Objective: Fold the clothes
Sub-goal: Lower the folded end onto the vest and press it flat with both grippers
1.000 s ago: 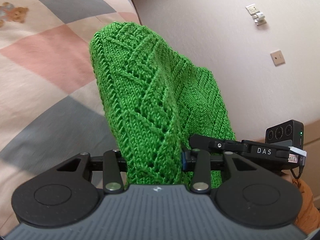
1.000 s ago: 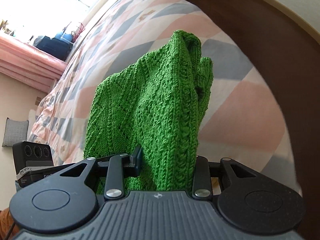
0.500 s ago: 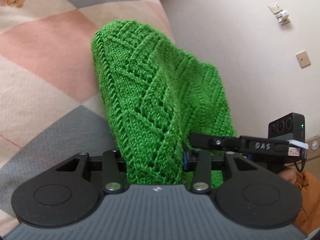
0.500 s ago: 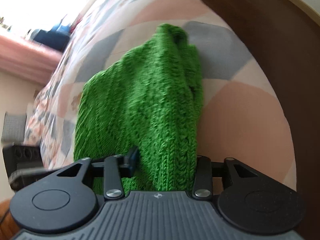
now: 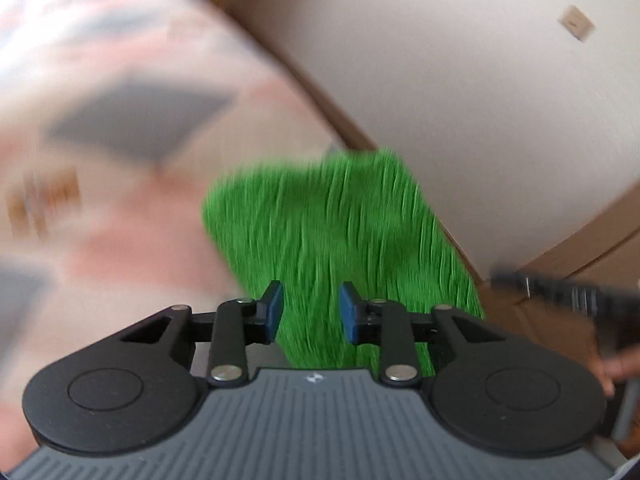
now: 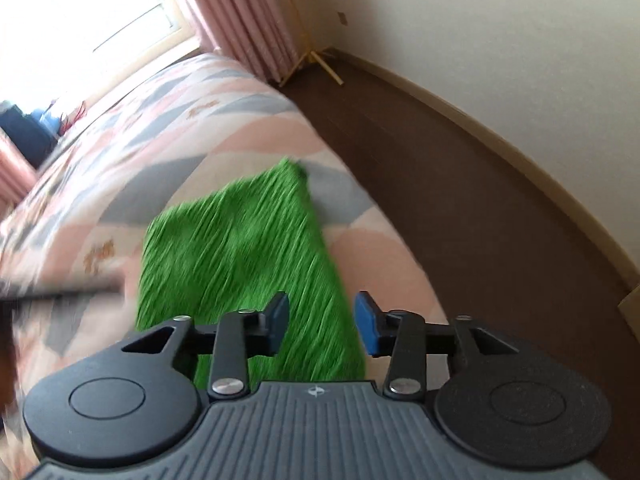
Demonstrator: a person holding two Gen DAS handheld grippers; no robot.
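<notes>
A bright green knitted garment (image 5: 340, 232) lies flat on the patchwork bedspread (image 5: 120, 128) near the bed's edge; both views are motion-blurred. My left gripper (image 5: 311, 312) is open above its near end, blue pads apart with nothing between them. In the right wrist view the same green knit (image 6: 236, 256) lies spread on the bed, and my right gripper (image 6: 322, 322) is open over its near right corner, holding nothing. A blurred dark bar at the left edge is the other gripper (image 6: 60, 290).
The bed's right edge drops to a dark brown floor (image 6: 460, 184) bordered by a pale wall (image 6: 500, 32). Pink curtains (image 6: 240, 16) and a bright window (image 6: 80, 12) lie at the far end. A person's hand (image 5: 616, 368) shows at the right edge.
Both grippers have let go of the green knit and pulled back and up. The garment, held bunched upright before, now lies flat on the bed.
</notes>
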